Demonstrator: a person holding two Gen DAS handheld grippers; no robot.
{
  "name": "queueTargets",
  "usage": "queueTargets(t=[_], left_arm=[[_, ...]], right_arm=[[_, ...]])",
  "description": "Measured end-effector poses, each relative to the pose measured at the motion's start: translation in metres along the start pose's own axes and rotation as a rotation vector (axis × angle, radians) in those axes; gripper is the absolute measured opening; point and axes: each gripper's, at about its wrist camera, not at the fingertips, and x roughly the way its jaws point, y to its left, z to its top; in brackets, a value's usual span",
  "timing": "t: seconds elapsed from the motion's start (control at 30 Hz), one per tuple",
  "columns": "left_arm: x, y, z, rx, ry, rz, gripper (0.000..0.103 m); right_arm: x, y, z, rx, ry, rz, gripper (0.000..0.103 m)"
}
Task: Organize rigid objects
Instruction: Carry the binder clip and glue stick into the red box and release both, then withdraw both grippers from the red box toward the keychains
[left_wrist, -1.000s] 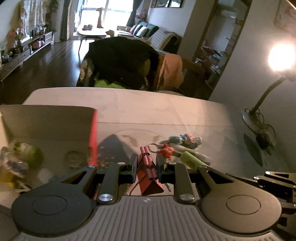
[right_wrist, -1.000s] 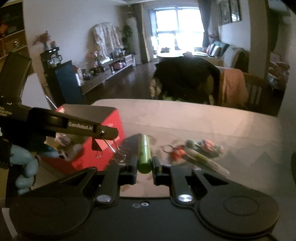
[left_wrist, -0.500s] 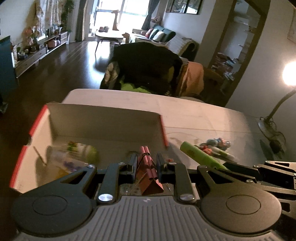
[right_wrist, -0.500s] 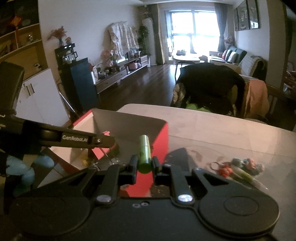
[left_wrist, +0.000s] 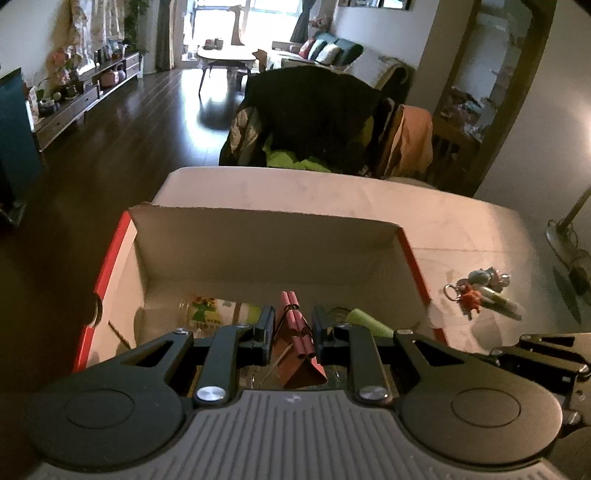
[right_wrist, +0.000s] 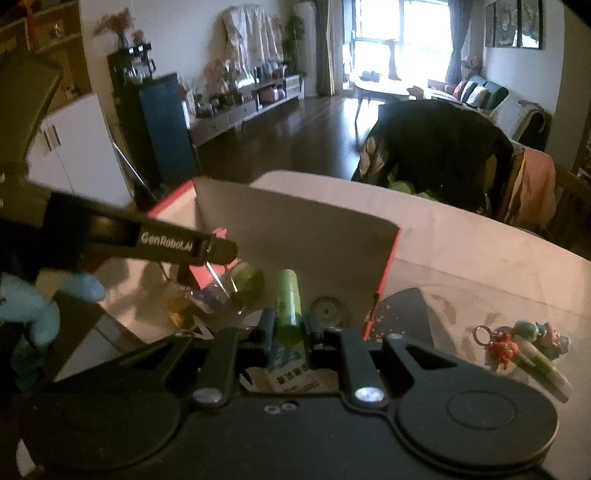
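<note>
Currently, left wrist view: left claw (left_wrist: 293, 334) clenched on a red binder clip (left_wrist: 295, 343), held over the open red box (left_wrist: 114, 258) with white inner walls. Inside the box: a clear plastic item with a yellow-green label (left_wrist: 203, 308) lying on the floor, plus the tip of a green tube (left_wrist: 369, 323) poking in from the right, just beside the right finger. Outside the box on the bench (left_wrist: 461, 225), to the right: a keychain cluster (left_wrist: 471, 291) with a green-white pen (left_wrist: 504, 301) lying against it, near the box wall but apart from it. Right claw body visible at the lower right edge.

Right wrist view: right claw (right_wrist: 289, 332) grasping the green tube (right_wrist: 289, 299), tube pointing forward above the box interior. Below it a round metal disc (right_wrist: 325, 310) on the box floor and a printed paper label (right_wrist: 290, 369) under the fingers. Left claw (right_wrist: 184, 245) reaching in from the left, gripped by a blue-gloved hand (right_wrist: 33, 306), binder clip wires hanging beneath it over the clear item (right_wrist: 221, 291). Keychain cluster (right_wrist: 498, 345) and pen (right_wrist: 539, 363) on the bench, right of the box.
</note>
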Motion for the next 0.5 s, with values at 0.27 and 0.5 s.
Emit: queueTargets(t=[0.27,0.5], left_arm=[[0.037,0.007,0.013,0.035,0.049,-0.001,0.020],[0.058,0.002,0.018,0.070,0.085,-0.022,0.020]], right_arm=[[0.038,0.016,0.000,-0.037,0.070,-0.046,0.014],[0.059,0.022,0.001,-0.057,0.115,-0.077,0.014]])
